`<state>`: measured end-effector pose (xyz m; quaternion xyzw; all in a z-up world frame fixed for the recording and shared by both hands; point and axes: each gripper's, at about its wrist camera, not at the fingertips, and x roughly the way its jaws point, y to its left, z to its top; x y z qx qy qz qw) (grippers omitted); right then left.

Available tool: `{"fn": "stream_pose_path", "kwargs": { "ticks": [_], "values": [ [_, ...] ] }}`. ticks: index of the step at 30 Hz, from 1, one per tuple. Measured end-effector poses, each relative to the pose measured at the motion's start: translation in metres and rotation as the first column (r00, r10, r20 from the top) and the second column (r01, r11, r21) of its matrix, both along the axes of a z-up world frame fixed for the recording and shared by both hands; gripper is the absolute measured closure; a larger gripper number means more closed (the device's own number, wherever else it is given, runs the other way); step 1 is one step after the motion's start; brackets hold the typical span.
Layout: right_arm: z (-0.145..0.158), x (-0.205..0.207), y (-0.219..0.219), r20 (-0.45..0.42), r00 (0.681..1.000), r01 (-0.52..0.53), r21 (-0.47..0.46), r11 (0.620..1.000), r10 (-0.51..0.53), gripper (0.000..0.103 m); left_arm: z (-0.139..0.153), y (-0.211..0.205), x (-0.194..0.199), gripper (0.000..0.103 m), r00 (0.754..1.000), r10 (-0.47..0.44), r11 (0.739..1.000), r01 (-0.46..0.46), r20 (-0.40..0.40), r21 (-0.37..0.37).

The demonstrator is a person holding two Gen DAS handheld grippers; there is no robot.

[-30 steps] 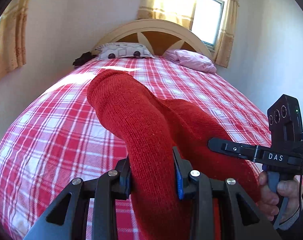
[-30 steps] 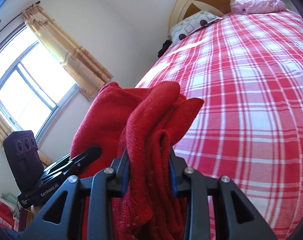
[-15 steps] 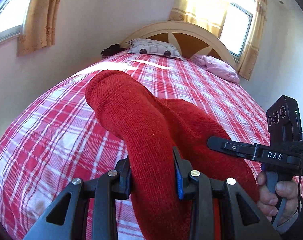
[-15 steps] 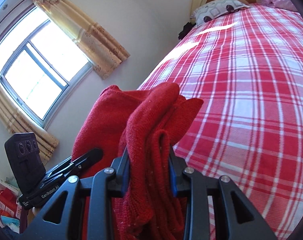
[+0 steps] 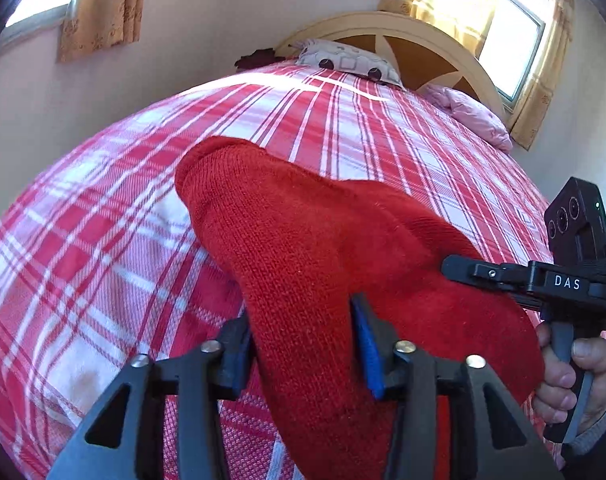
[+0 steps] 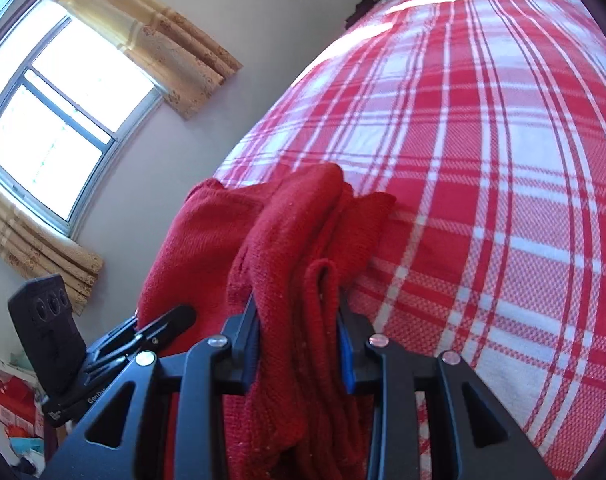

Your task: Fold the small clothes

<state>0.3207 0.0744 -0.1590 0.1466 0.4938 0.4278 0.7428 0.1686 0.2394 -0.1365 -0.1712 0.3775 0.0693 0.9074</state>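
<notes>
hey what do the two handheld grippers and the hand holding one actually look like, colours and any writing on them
Both are matte black plastic with triangular cut-outs, silver screw heads and blue pads inside the fingers. The right gripper, seen from the left wrist view, carries white "DAS" lettering, a boxy black module with three round lenses and a green light. A bare hand with a grey cuff grips its handle. The left gripper has the same module.

The red knit garment (image 5: pixel 323 264) runs off the near edge of both views, so its full shape cannot be told. Its folds bury the left claw (image 5: pixel 303 344) and right claw (image 6: pixel 299 336) pads. The garment hides the bed (image 5: pixel 103 240) beneath it. A dark item (image 5: pixel 259 58) beside the far pillow is too small to identify.
</notes>
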Motion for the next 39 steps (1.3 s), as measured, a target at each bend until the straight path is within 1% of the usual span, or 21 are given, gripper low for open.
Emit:
{"fn": "stream_pose_path", "kwargs": {
  "ticks": [2, 4, 5, 6, 8, 10, 12, 14, 15, 16, 18, 19, 21, 23, 25, 27, 30, 32, 34, 36, 39],
  "values": [
    [-0.006, 0.005, -0.004, -0.030, 1.000, 0.004, 0.007, 1.000, -0.004, 0.061, -0.004, 0.002, -0.005, 0.051, 1.000, -0.003, 0.999, 0.003, 0.004, -0.033],
    [-0.006, 0.004, -0.008, -0.023, 1.000, 0.011, -0.003, 1.000, -0.011, 0.056, -0.004, 0.004, -0.011, 0.050, 1.000, -0.006, 0.999, 0.006, 0.008, -0.043],
    [-0.004, 0.002, -0.008, -0.015, 1.000, 0.006, -0.005, 1.000, -0.006, 0.055, -0.003, 0.004, -0.015, 0.050, 1.000, -0.009, 0.999, 0.010, 0.012, -0.041],
    [-0.002, -0.001, -0.010, -0.001, 1.000, 0.006, -0.012, 1.000, -0.006, 0.051, -0.002, 0.004, -0.019, 0.047, 1.000, -0.011, 0.999, 0.012, 0.013, -0.034],
    [0.005, -0.007, -0.015, 0.040, 0.999, 0.026, -0.041, 0.999, -0.024, 0.050, 0.001, 0.003, -0.026, 0.042, 1.000, -0.002, 1.000, 0.003, 0.011, -0.015],
    [0.011, -0.012, -0.024, 0.058, 0.997, 0.050, -0.054, 0.997, -0.047, 0.047, 0.006, 0.003, -0.034, 0.042, 1.000, 0.006, 1.000, -0.006, 0.008, -0.004],
    [0.017, -0.019, -0.039, 0.074, 0.994, 0.085, -0.060, 0.995, -0.081, 0.045, 0.014, 0.001, -0.047, 0.042, 1.000, 0.021, 0.999, -0.021, 0.011, 0.029],
    [0.028, -0.027, -0.049, 0.101, 0.987, 0.130, -0.075, 0.989, -0.122, 0.044, 0.026, -0.005, -0.052, 0.042, 0.999, 0.041, 0.995, -0.043, 0.021, 0.093],
    [0.036, -0.033, -0.054, 0.122, 0.983, 0.150, -0.079, 0.986, -0.140, 0.042, 0.033, -0.009, -0.058, 0.042, 0.998, 0.052, 0.991, -0.055, 0.029, 0.123],
    [0.046, -0.042, -0.059, 0.150, 0.976, 0.172, -0.077, 0.982, -0.159, 0.036, 0.040, -0.012, -0.065, 0.042, 0.997, 0.060, 0.987, -0.066, 0.047, 0.145],
    [0.065, -0.057, -0.061, 0.214, 0.959, 0.207, -0.085, 0.975, -0.185, 0.027, 0.051, -0.016, -0.076, 0.042, 0.995, 0.058, 0.985, -0.070, 0.081, 0.158],
    [0.079, -0.071, -0.063, 0.262, 0.946, 0.221, -0.086, 0.971, -0.192, 0.025, 0.056, -0.017, -0.081, 0.041, 0.994, 0.059, 0.984, -0.073, 0.093, 0.160],
    [0.099, -0.087, -0.060, 0.328, 0.926, 0.223, -0.069, 0.972, -0.189, 0.022, 0.069, -0.021, -0.094, 0.030, 0.991, 0.062, 0.982, -0.083, 0.122, 0.169],
    [0.118, -0.108, -0.060, 0.380, 0.906, 0.216, -0.041, 0.975, -0.185, 0.018, 0.082, -0.025, -0.106, 0.028, 0.984, 0.066, 0.978, -0.096, 0.164, 0.185],
    [0.136, -0.128, -0.058, 0.427, 0.886, 0.209, -0.026, 0.977, -0.179, 0.012, 0.093, -0.026, -0.113, 0.027, 0.980, 0.073, 0.976, -0.109, 0.187, 0.190],
    [0.149, -0.148, -0.054, 0.475, 0.862, 0.210, -0.020, 0.978, -0.175, 0.009, 0.104, -0.028, -0.118, 0.024, 0.975, 0.072, 0.976, -0.112, 0.208, 0.185],
    [0.164, -0.170, -0.054, 0.529, 0.828, 0.229, -0.018, 0.973, -0.185, 0.002, 0.118, -0.031, -0.126, 0.023, 0.963, 0.100, 0.966, -0.154, 0.250, 0.208],
    [0.170, -0.180, -0.055, 0.555, 0.811, 0.234, -0.020, 0.972, -0.184, 0.002, 0.127, -0.033, -0.133, 0.023, 0.953, 0.113, 0.957, -0.181, 0.283, 0.229],
    [0.173, -0.189, -0.056, 0.581, 0.794, 0.250, -0.039, 0.968, -0.181, 0.000, 0.134, -0.034, -0.139, 0.021, 0.939, 0.133, 0.941, -0.220, 0.316, 0.256],
    [0.174, -0.195, -0.056, 0.605, 0.776, 0.266, -0.055, 0.963, -0.180, 0.000, 0.138, -0.035, -0.143, 0.012, 0.931, 0.143, 0.934, -0.239, 0.335, 0.265],
    [0.175, -0.201, -0.055, 0.622, 0.764, 0.262, -0.060, 0.963, -0.170, 0.000, 0.143, -0.037, -0.146, 0.009, 0.920, 0.148, 0.926, -0.258, 0.363, 0.276]
  ]
}}
